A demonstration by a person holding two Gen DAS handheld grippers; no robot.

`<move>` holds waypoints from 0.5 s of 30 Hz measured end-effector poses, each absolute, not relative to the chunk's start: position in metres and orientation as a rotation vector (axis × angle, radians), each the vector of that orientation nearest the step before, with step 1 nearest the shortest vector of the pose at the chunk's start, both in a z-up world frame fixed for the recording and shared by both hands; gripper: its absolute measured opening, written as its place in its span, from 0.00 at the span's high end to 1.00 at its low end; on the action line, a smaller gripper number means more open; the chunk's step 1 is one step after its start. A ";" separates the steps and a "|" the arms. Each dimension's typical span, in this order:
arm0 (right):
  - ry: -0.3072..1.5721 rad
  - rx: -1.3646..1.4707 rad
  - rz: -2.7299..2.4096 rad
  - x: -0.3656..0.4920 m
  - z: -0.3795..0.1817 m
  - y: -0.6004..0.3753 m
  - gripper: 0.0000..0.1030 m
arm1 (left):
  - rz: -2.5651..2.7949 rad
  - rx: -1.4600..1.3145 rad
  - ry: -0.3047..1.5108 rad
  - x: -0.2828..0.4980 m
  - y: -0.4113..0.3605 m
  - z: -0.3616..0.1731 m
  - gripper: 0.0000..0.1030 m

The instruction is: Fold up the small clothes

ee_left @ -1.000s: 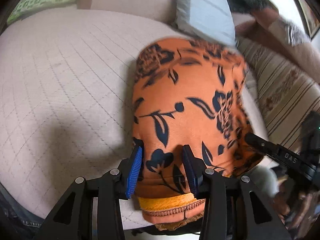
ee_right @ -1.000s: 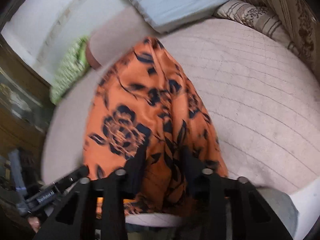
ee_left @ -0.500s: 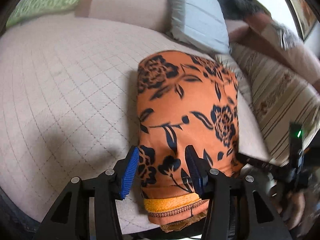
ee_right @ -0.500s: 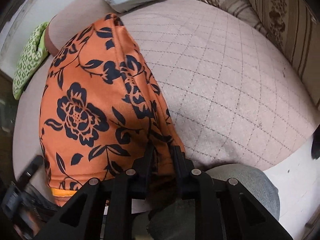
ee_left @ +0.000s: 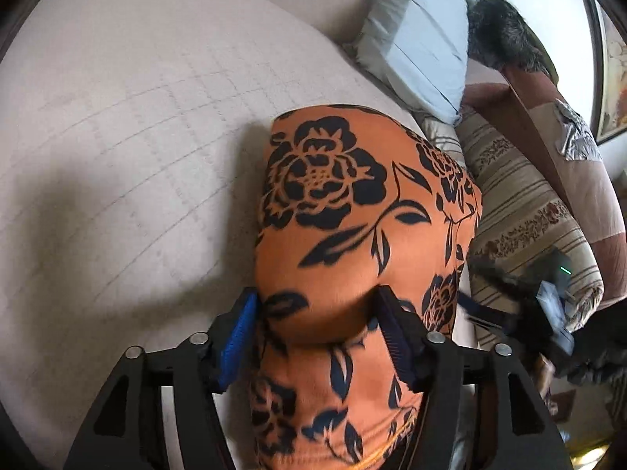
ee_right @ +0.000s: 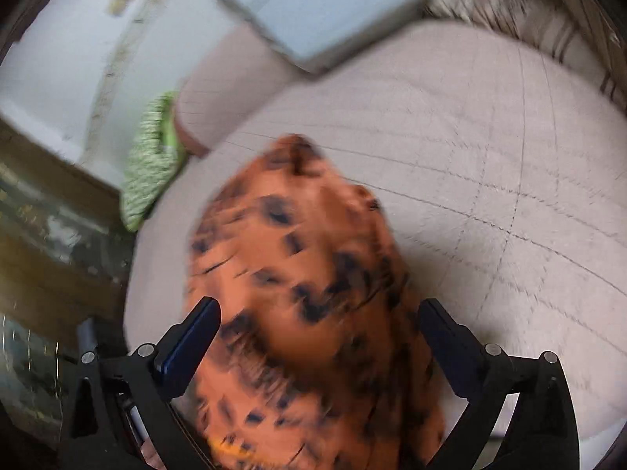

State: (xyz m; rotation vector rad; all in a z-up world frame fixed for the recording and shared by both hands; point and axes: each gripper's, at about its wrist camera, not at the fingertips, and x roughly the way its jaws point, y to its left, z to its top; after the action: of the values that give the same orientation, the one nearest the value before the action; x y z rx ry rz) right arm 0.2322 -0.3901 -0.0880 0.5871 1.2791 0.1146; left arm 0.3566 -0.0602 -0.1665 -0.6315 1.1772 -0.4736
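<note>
An orange garment with black flowers lies folded on the beige quilted bed. My left gripper is open, its blue-padded fingers on either side of the garment's near part, which bulges between them. In the right wrist view the same garment is blurred by motion. My right gripper is wide open with the cloth lying between its fingers. The right gripper also shows at the right edge of the left wrist view.
A light blue pillow and a beige bolster lie at the head of the bed. A person lies on a striped cover to the right. A green patterned pillow and dark wooden furniture are at the left.
My right gripper has opened wide and let go of the garment's edge. My left gripper has moved forward over the cloth, and both views have swung upward.
</note>
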 end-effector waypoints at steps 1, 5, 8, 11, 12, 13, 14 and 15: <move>1.333 0.608 0.099 0.234 -0.102 -0.392 0.06 | -0.474 -0.628 1.178 0.358 -0.061 -0.169 0.36; 1.344 0.655 0.111 0.230 -0.103 -0.398 0.11 | -0.480 -0.660 1.168 0.356 -0.055 -0.183 0.32; 1.368 0.642 0.119 0.223 -0.106 -0.393 0.14 | -0.500 -0.706 1.189 0.361 -0.056 -0.187 0.32; 1.377 0.626 0.126 0.227 -0.106 -0.384 0.19 | -0.504 -0.717 1.209 0.365 -0.064 -0.195 0.32; 1.383 0.630 0.124 0.230 -0.110 -0.382 0.23 | -0.508 -0.735 1.214 0.366 -0.066 -0.197 0.34; 1.384 0.638 0.128 0.234 -0.108 -0.380 0.26 | -0.509 -0.759 1.221 0.367 -0.066 -0.200 0.36; 1.381 0.663 0.142 0.237 -0.111 -0.381 0.34 | -0.509 -0.783 1.228 0.368 -0.066 -0.201 0.39; 1.385 0.703 0.157 0.238 -0.114 -0.384 0.42 | -0.506 -0.792 1.239 0.370 -0.067 -0.203 0.43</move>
State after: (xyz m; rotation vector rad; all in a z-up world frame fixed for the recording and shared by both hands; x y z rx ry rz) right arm 0.2384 -0.3838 -0.1138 0.7032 1.3851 0.1571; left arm 0.3698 -0.0667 -0.2028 -0.7923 1.2390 -0.5061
